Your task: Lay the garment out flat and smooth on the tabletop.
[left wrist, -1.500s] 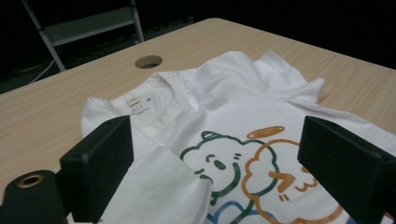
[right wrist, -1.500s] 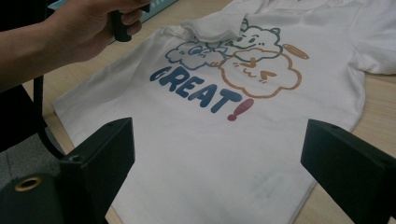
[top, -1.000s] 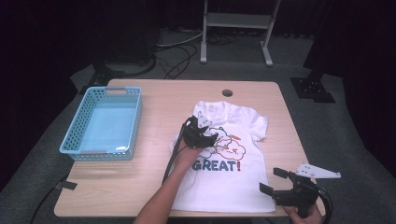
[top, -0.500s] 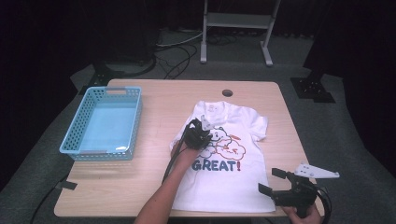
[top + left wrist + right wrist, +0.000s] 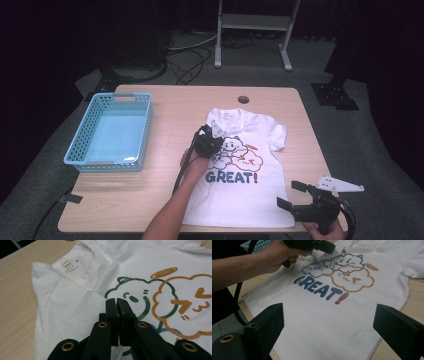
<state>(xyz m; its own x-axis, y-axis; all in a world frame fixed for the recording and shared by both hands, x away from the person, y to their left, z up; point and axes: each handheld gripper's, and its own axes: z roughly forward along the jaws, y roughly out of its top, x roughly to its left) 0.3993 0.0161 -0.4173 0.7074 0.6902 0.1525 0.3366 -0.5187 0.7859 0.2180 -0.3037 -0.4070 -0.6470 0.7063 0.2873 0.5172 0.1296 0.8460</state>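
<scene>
Closed tongs (image 5: 117, 305) pinch the white T-shirt (image 5: 75, 307).

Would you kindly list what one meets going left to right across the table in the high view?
Blue basket → left hand-held gripper → white T-shirt → right hand-held gripper.

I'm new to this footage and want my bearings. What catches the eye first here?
A white T-shirt printed with cartoon clouds and the word GREAT! lies spread across the wooden table. The left gripper, jaws shut, sits on the shirt beside the print, while the right gripper hangs open at the hem's near right corner. An empty blue basket stands at the table's left.
</scene>
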